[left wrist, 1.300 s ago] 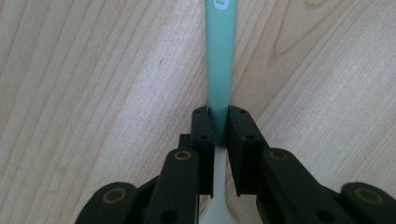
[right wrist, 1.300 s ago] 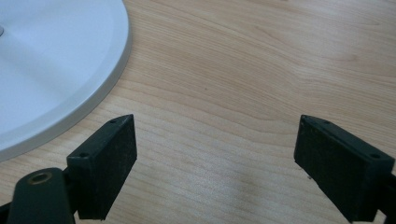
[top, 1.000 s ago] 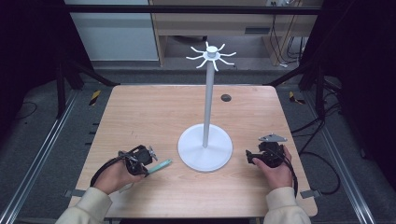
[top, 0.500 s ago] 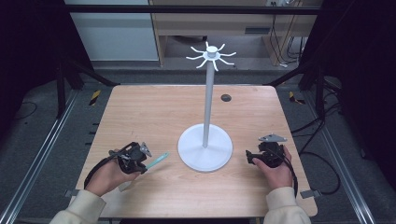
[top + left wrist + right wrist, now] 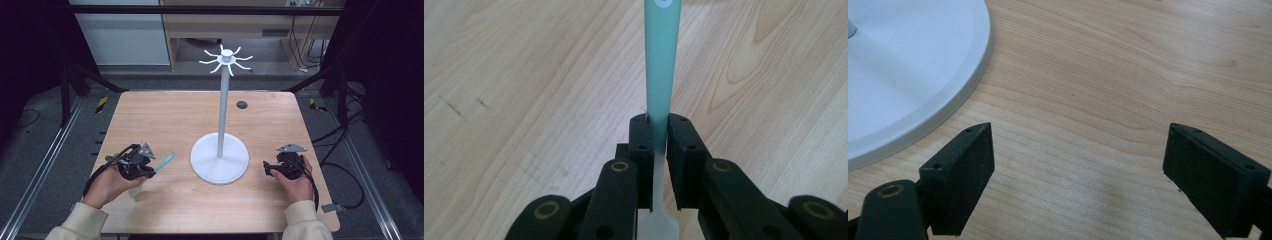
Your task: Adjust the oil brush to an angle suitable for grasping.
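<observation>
A slim utensil with a teal handle (image 5: 659, 65) and a white lower end (image 5: 658, 220) is clamped between the jaws of my left gripper (image 5: 659, 125). In the high view my left gripper (image 5: 150, 170) hovers over the table's front left, and the teal handle (image 5: 165, 161) points toward the white stand (image 5: 220, 160). That stand has a round base, a tall pole and a ring of hooks (image 5: 226, 57) on top. My right gripper (image 5: 267, 169) rests right of the base, its jaws wide apart (image 5: 1078, 150) with only bare wood between them.
The wooden table (image 5: 170, 115) has a small dark hole (image 5: 242, 104) behind the stand. The stand's base rim (image 5: 948, 100) lies close to my right gripper's left jaw. Metal frame rails (image 5: 45, 160) run along both sides of the table.
My left gripper has risen and drifted left with the teal-handled utensil still in its jaws. The right gripper has stayed in place.
</observation>
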A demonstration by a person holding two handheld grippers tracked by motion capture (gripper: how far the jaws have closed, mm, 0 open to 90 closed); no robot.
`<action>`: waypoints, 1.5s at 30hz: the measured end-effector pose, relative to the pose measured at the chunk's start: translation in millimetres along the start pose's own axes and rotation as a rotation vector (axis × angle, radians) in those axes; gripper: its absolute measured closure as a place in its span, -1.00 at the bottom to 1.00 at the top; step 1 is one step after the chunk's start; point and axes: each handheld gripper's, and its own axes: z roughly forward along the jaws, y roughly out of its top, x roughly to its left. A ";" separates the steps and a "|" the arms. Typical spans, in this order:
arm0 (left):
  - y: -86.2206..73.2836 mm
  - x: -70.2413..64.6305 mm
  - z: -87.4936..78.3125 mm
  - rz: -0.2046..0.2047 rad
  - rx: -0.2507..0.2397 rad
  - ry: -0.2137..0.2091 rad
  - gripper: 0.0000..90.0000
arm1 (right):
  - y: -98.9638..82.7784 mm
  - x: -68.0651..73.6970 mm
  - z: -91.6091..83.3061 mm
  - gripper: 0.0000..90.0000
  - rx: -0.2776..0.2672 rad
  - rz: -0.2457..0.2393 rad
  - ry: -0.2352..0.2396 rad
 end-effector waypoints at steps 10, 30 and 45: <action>6.0 2.0 -20.4 -0.012 -0.073 0.018 0.81 | 0.0 0.2 0.2 -0.70 0.002 -0.001 -0.001; 16.2 2.8 -69.0 -0.047 -0.291 0.051 0.81 | 0.0 0.7 0.6 -0.70 0.005 -0.003 0.001; 33.5 3.0 -92.5 -0.039 -0.356 0.062 0.81 | -0.3 0.4 0.7 -0.70 0.008 -0.007 0.003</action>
